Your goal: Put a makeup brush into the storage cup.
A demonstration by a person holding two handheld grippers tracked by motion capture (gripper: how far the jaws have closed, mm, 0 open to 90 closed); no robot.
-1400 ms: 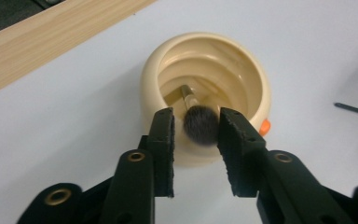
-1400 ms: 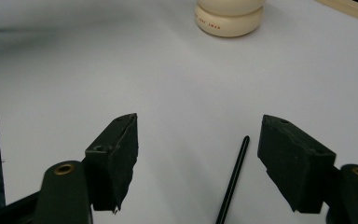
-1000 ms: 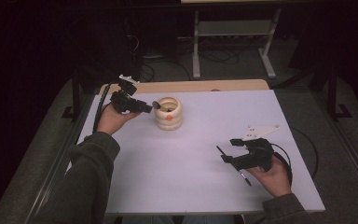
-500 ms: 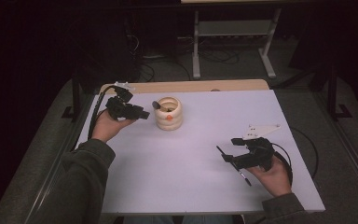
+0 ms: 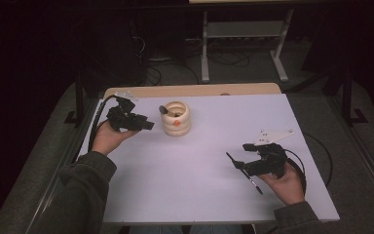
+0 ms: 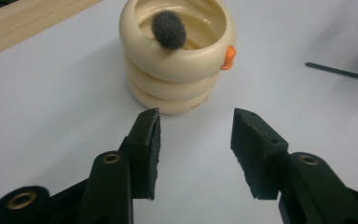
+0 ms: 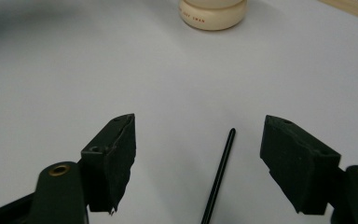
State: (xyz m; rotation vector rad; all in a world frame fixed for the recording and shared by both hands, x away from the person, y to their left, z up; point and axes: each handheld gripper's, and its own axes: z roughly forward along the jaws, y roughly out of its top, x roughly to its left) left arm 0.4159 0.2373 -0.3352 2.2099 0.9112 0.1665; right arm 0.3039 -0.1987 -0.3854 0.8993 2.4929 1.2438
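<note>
A white table (image 5: pixel 199 161) with a wooden far edge (image 5: pixel 195 90) stands on grey carpet (image 5: pixel 253 68); beyond, a metal stand (image 5: pixel 243 36) in darkness.

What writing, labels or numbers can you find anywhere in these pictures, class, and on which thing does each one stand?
Small red print on the bottom ring of the cream holder: too small and blurred to read in the left gripper view.
The same red print near the holder's base in the right gripper view: also too blurred to read.
No other words, numbers or signs can be made out, on the table or the grippers.
</note>
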